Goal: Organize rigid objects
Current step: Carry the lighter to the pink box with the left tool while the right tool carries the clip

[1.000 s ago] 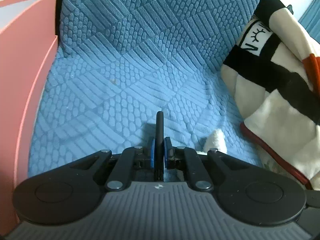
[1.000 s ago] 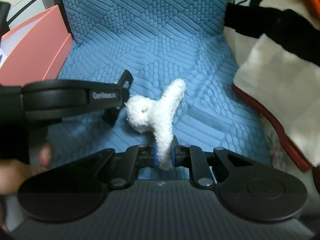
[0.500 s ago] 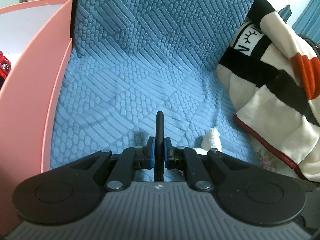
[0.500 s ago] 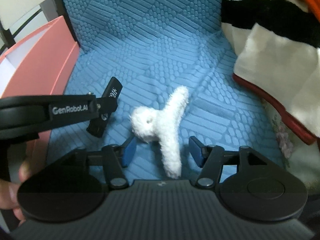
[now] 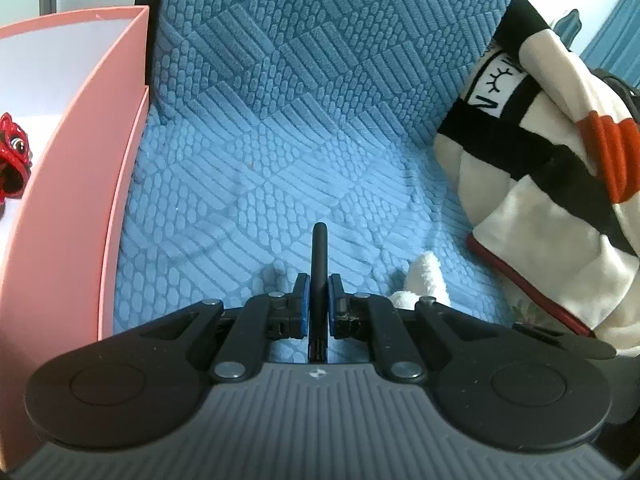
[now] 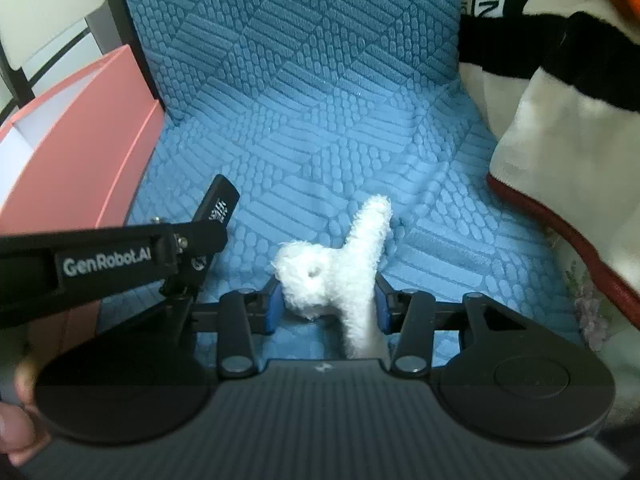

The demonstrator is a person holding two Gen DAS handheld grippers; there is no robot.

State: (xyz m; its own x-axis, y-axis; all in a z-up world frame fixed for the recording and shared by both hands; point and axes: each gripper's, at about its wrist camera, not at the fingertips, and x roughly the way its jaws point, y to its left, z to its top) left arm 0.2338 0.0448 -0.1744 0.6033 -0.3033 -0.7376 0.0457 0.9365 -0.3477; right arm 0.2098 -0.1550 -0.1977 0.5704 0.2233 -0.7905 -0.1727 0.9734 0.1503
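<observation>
My left gripper [image 5: 319,300] is shut on a thin flat black object [image 5: 319,256], held edge-on above the blue sofa seat; it also shows in the right wrist view [image 6: 216,210] with the left gripper [image 6: 188,256]. A white fluffy hair claw [image 6: 340,268] lies on the seat between the pads of my right gripper [image 6: 326,306], which stand a little apart on each side of it. Its tip shows in the left wrist view [image 5: 424,280].
A pink open box [image 5: 80,184] stands at the left of the seat [image 5: 280,168], with a red toy [image 5: 12,156] inside. A cream, black and red blanket [image 5: 560,184] is piled at the right. The sofa backrest [image 6: 304,28] rises behind.
My right gripper let go of the white hair claw, opened wide, then moved forward around it with the pads narrowing. My left gripper moved right and back with the black object.
</observation>
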